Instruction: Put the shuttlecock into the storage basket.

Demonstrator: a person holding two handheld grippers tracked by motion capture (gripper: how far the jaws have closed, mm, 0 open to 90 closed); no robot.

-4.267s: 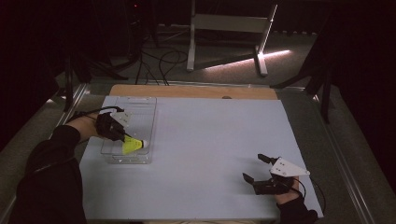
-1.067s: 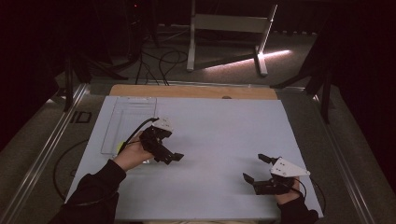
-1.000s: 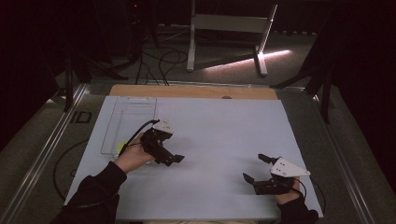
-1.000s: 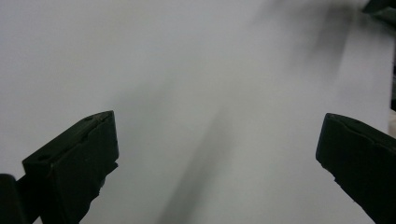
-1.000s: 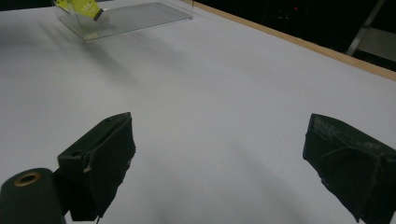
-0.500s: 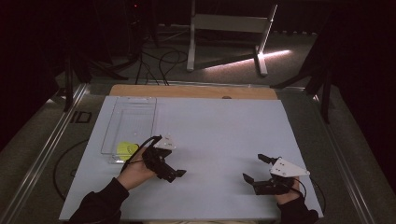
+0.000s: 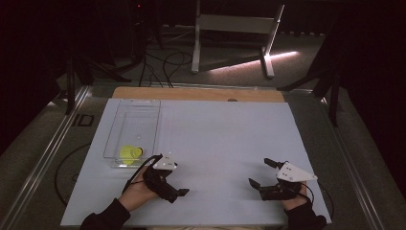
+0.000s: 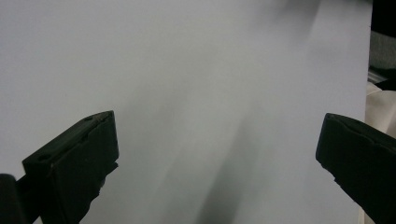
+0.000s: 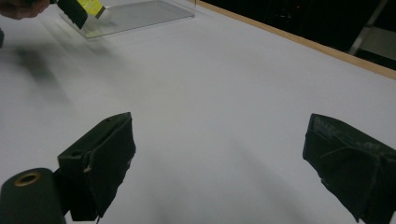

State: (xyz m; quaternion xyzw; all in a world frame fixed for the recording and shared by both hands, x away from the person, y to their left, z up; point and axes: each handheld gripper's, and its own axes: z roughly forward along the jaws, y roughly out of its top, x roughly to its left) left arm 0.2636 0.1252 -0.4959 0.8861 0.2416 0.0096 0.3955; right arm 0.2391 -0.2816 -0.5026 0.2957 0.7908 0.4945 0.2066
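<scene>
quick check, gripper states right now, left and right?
Left gripper: open, nothing between the jaws, over the white sheet.
Right gripper: open, nothing held.

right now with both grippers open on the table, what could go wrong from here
1. The left gripper sits close to the near end of the clear tray; a careless swing could nudge the tray and roll the yellow shuttlecock inside it.
2. The left gripper's cable loops near the tray's near corner and might snag it.
3. The right gripper rests near the table's front edge and could slip off.
</scene>
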